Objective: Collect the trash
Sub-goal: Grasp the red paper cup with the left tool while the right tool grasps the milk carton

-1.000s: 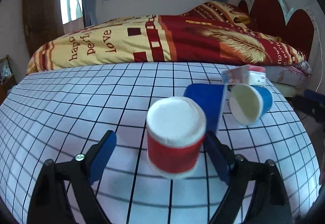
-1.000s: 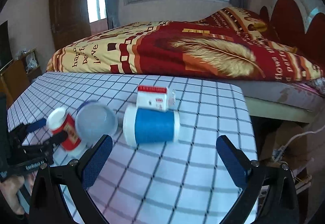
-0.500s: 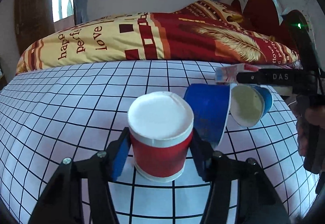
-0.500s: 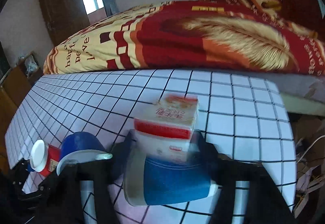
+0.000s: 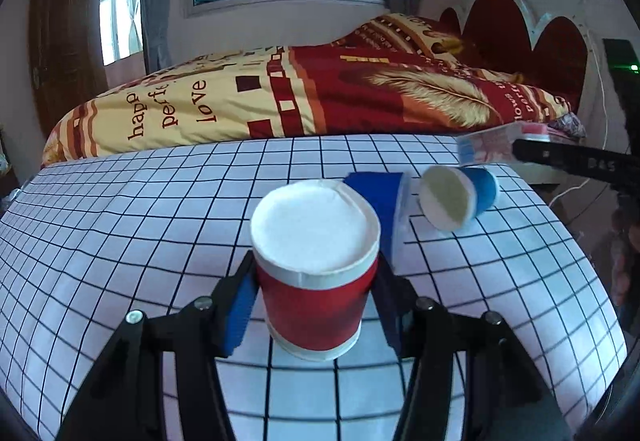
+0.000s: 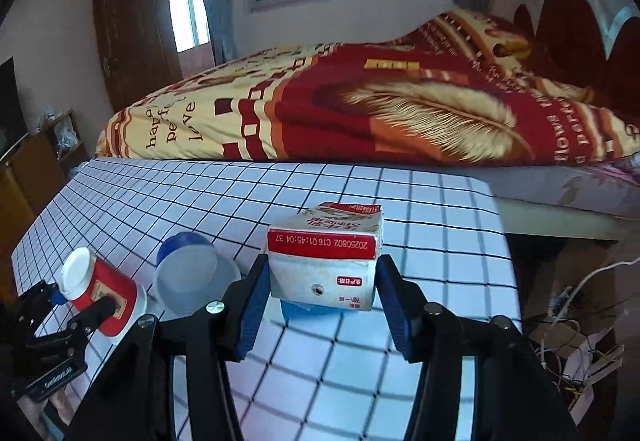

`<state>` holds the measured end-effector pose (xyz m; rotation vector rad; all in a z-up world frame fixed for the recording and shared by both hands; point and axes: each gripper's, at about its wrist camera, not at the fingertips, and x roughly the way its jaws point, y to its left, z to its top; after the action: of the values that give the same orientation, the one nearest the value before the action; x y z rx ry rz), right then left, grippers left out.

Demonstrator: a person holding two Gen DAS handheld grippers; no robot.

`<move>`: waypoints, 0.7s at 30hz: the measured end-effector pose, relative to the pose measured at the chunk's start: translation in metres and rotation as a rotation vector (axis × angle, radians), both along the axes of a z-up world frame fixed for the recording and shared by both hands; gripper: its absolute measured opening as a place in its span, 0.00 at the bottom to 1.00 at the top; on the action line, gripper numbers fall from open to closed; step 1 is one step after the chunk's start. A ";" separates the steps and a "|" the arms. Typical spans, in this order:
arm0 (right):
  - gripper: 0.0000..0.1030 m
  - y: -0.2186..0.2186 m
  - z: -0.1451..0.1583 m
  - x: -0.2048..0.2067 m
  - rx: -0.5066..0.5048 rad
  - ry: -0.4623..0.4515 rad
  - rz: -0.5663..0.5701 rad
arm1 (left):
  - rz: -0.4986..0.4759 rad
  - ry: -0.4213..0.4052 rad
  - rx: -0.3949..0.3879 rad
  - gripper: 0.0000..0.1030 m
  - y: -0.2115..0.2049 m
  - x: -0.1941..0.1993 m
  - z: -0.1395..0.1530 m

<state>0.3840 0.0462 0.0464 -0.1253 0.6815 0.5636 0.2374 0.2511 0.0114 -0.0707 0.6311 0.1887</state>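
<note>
A red paper cup (image 5: 316,233) with a white lid sits between the blue pads of my left gripper (image 5: 315,305), which is shut on it. The right wrist view shows the same cup (image 6: 104,293) tilted in the left gripper (image 6: 80,303). My right gripper (image 6: 322,307) is shut on a white and red milk carton (image 6: 324,261), held just above a blue cup (image 6: 304,311) lying on its side. From the left wrist view, the carton (image 5: 488,147) hangs over that blue cup (image 5: 460,197). A second blue cup (image 5: 380,197) lies between the two.
Everything is on a table with a white, black-gridded cloth (image 5: 120,241). A bed with a red and yellow cover (image 5: 320,93) runs along the far side. Past the table's right edge are cables on the floor (image 6: 580,321). A wooden cabinet (image 6: 24,169) stands at the left.
Both grippers went from open to closed. The left closed on the red cup. The right moved in over the blue cup, closed on the carton and raised it.
</note>
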 end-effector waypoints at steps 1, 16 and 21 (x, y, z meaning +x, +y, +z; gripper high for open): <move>0.53 -0.005 0.003 -0.006 -0.002 -0.006 -0.002 | -0.006 -0.001 -0.005 0.54 -0.004 -0.004 0.001; 0.52 -0.089 0.018 -0.115 -0.053 -0.096 0.010 | -0.093 -0.004 -0.008 0.54 -0.064 -0.054 0.010; 0.52 -0.105 0.012 -0.141 -0.072 -0.104 0.023 | -0.127 0.007 -0.002 0.54 -0.084 -0.063 0.007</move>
<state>0.2433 -0.0589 0.0583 -0.2289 0.5997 0.5505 0.1746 0.1675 0.0188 -0.0321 0.6404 0.0659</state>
